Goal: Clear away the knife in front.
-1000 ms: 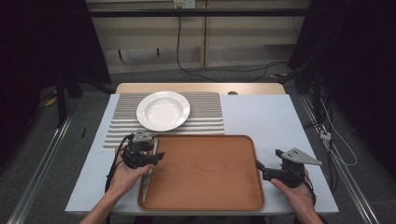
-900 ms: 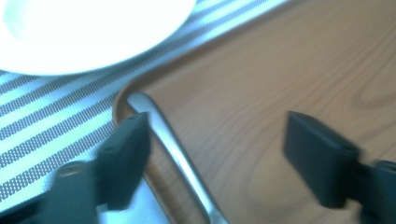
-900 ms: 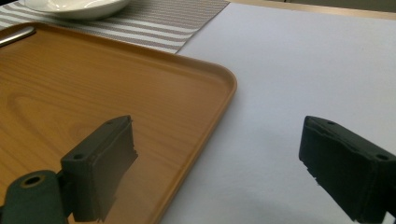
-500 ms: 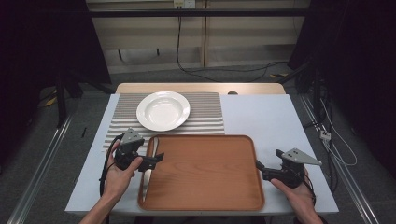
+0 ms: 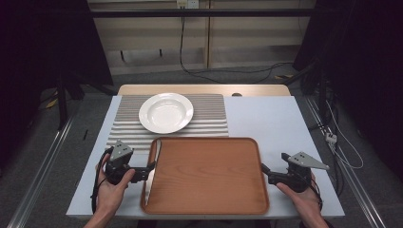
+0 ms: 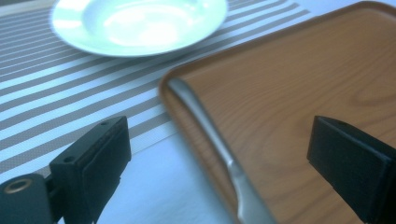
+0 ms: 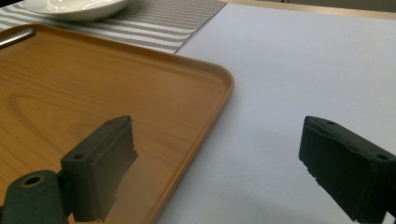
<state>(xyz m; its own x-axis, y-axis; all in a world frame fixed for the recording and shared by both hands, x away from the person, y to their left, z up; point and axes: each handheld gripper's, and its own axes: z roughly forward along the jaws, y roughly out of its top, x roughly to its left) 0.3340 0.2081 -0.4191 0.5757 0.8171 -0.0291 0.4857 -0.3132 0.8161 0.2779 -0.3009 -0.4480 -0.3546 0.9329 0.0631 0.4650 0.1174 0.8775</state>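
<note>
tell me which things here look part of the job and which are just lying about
Likely part of the job, judging by where the grippers sit:
- tray
- knife along the tray's left edge
- left gripper, open at that edge
- right gripper, open at the tray's right edge

Possibly next, or just lying about:
- plate
- striped mat
- cables on the floor

We see a brown wooden tray (image 5: pixel 209 175) with rounded corners and a low raised rim lying flat on the near middle of the white tabletop (image 5: pixel 275 118). A silver utensil handle (image 5: pixel 151 171), slim and metallic, lies along the tray's left edge, pointing away from us; which utensil it is we cannot tell. Beyond the tray a round white plate (image 5: pixel 166 112) sits upright and empty on a grey-and-white striped mat (image 5: pixel 209 114), whose near edge touches or slips under the tray's far rim.
</note>
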